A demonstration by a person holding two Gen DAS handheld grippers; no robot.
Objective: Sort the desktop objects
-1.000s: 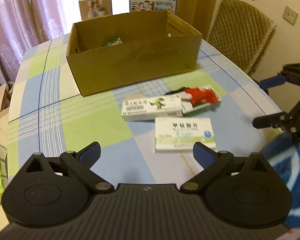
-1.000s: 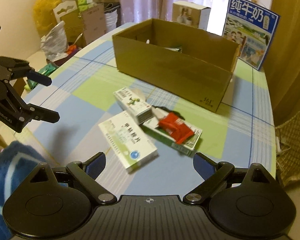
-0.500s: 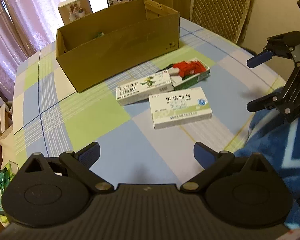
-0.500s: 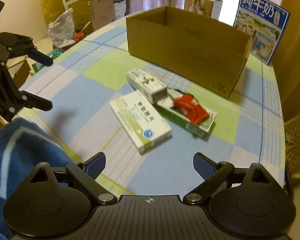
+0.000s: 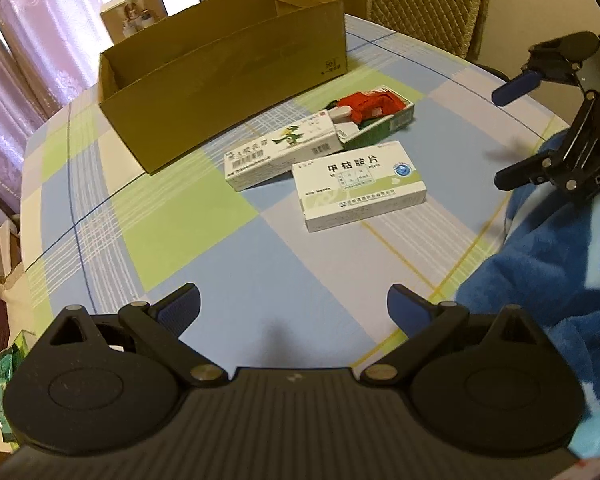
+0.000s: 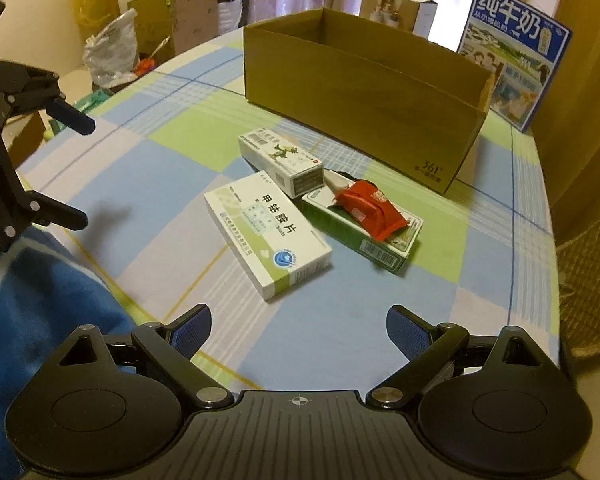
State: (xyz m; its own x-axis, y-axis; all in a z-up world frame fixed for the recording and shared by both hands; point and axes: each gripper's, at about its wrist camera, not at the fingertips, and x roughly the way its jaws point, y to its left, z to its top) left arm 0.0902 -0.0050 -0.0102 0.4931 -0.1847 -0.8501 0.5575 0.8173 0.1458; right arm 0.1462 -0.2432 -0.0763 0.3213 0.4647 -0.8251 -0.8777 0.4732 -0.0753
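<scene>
A flat white medicine box with a blue logo (image 5: 358,184) (image 6: 268,230) lies in the middle of the checked table. Behind it lies a long white box with a green figure (image 5: 282,150) (image 6: 282,158). A green box (image 5: 380,126) (image 6: 364,234) carries a red packet (image 5: 370,104) (image 6: 370,210). An open cardboard box (image 5: 224,60) (image 6: 364,80) stands behind them. My left gripper (image 5: 294,306) (image 6: 74,168) is open and empty, short of the items. My right gripper (image 6: 298,326) (image 5: 512,132) is open and empty, near the table's edge.
A blue milk carton (image 6: 514,54) and a small picture box (image 5: 134,20) (image 6: 398,10) stand behind the cardboard box. A wicker chair (image 5: 428,0) is beyond the table. Bags and cartons (image 6: 140,32) crowd the floor beside it. A blue patterned sleeve (image 5: 560,260) covers the near edge.
Both grippers have pulled back and swung around the table's near side, so the boxes look closer and turned. Both stay open. The objects have not moved.
</scene>
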